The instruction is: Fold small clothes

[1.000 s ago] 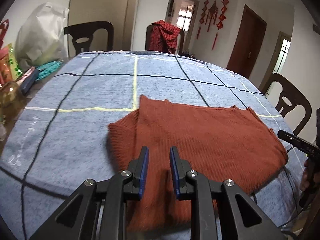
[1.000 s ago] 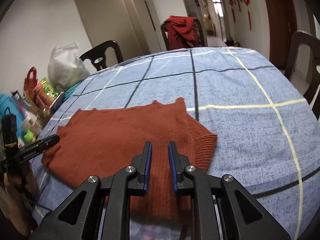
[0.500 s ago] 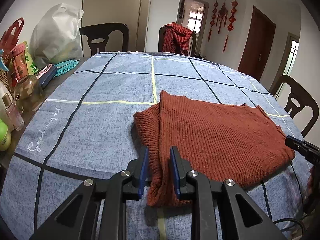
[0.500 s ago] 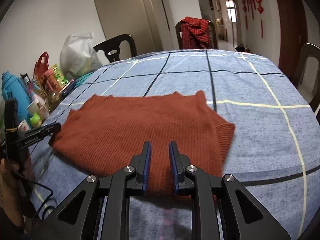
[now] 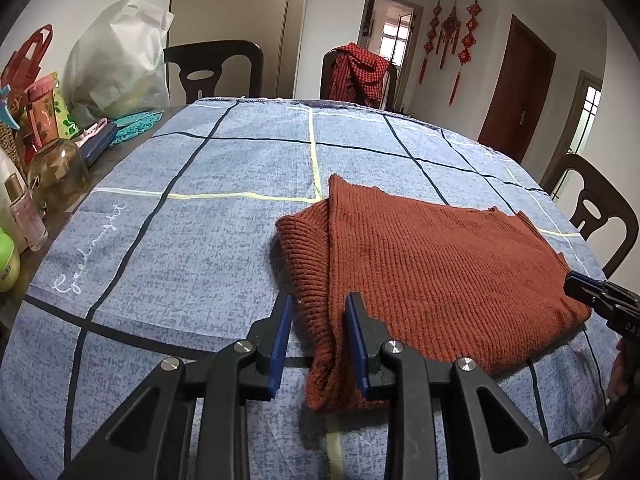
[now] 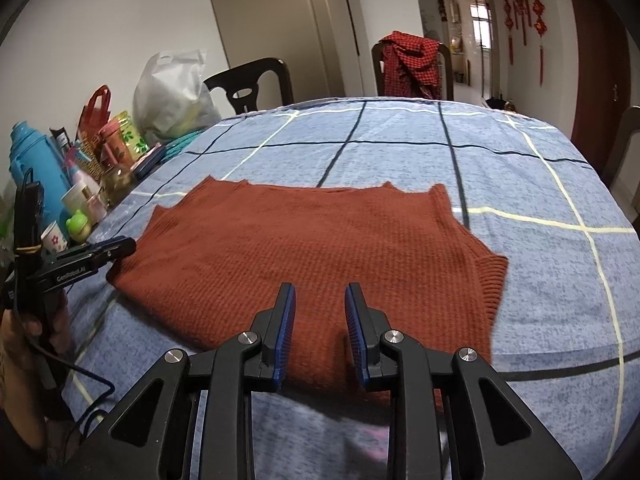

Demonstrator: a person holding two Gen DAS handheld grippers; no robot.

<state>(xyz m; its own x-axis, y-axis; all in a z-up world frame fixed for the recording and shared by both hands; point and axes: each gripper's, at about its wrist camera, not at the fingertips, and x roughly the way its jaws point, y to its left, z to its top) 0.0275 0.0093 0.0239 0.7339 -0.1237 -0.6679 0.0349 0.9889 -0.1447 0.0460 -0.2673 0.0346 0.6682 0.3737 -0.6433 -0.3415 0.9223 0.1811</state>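
Note:
A rust-red knitted sweater (image 5: 424, 264) lies folded flat on the blue checked tablecloth (image 5: 208, 240); it also shows in the right wrist view (image 6: 312, 256). My left gripper (image 5: 318, 312) is open and empty, hovering over the sweater's near left edge, where a folded sleeve sticks out. My right gripper (image 6: 320, 300) is open and empty above the sweater's near edge. The left gripper also shows in the right wrist view (image 6: 120, 246), by the sweater's left corner. The right gripper's tip shows in the left wrist view (image 5: 580, 284), by the right corner.
Bottles, cups, a glass jar (image 5: 56, 172) and a white plastic bag (image 5: 120, 64) crowd the table's left side. Dark chairs stand around; one (image 5: 360, 68) holds a red checked garment. Another chair (image 5: 596, 208) stands at the right.
Both grippers have pulled back toward the table's near edge and risen, so the sweater sits farther ahead. The jaws stay open. The sweater has not moved.

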